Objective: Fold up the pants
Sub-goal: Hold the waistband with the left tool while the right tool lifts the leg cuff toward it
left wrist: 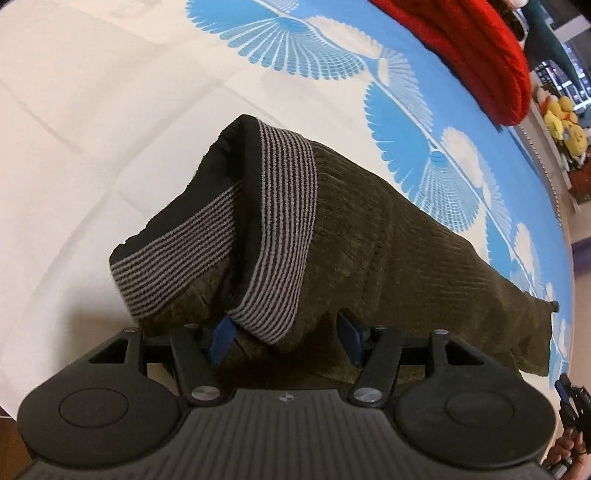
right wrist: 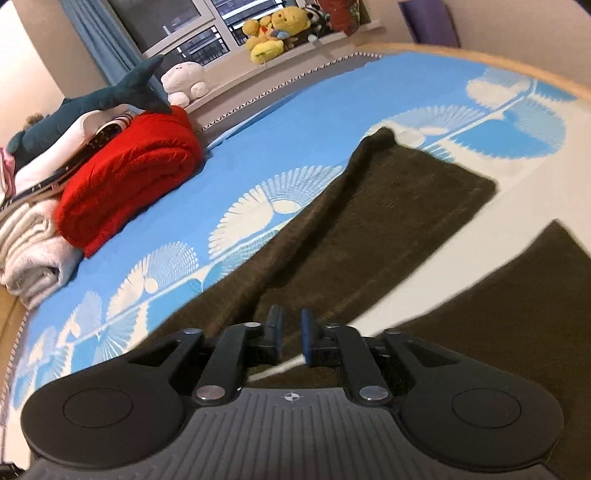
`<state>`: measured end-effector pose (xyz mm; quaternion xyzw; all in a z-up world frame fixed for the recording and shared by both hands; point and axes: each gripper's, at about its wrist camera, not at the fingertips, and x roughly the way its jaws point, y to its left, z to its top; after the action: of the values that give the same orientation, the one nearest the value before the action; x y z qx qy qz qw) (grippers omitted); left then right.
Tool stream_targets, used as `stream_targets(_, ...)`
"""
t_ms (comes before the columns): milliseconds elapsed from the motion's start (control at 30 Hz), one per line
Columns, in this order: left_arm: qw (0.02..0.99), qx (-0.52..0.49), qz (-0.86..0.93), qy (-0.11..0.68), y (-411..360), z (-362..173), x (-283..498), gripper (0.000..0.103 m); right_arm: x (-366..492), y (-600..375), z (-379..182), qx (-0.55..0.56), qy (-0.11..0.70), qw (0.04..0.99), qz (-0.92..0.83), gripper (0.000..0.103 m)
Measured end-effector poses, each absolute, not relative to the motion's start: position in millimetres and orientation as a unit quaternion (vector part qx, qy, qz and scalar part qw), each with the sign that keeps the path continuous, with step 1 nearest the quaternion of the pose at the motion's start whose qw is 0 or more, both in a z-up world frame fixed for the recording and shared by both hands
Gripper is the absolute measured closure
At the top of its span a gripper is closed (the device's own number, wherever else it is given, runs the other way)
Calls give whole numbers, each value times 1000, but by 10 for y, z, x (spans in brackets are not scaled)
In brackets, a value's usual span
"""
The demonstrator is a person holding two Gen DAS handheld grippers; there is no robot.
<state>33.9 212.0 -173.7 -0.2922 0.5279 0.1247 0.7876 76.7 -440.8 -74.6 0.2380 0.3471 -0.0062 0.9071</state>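
Black ribbed tool [left wrist: 286, 338]; blue pads [left wrist: 221, 339]; silver screws.

1. A bed sheet [right wrist: 295, 122], blue and cream with white fan shapes, covers the bed.
2. A folded red blanket [right wrist: 129, 177] lies on it beside pale folded bedding [right wrist: 33, 254].
3. A dark plush shark [right wrist: 110, 96] lies on that pile.
4. Yellow plush toys [right wrist: 275, 29] and a white plush toy [right wrist: 184, 79] sit on the window sill.

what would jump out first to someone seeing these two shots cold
Probably the dark olive pants spread across the bed, their grey-striped waistband gaping open just ahead of the left gripper, whose blue-padded jaws stand wide. Next comes the bright blue bedspread with white fan shapes, and the folded red blanket near the window side, a plush shark lying on the pile behind it.
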Motion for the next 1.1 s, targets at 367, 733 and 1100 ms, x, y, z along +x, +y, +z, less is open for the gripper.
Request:
stream_targets(367, 879, -136, 189, 416, 1796, -1179, 426, 79, 1774, -4473, -1309, 341, 356, 870, -21, 72)
stream_targets(733, 859, -174, 172, 449, 1977, -1261, 368, 78, 2118, -4594, -1546, 406, 319, 856, -29, 100)
stream_targets(1100, 876, -229, 174, 387, 2246, -1015, -98, 81, 322, -4522, -184, 324, 229, 915, -68, 101)
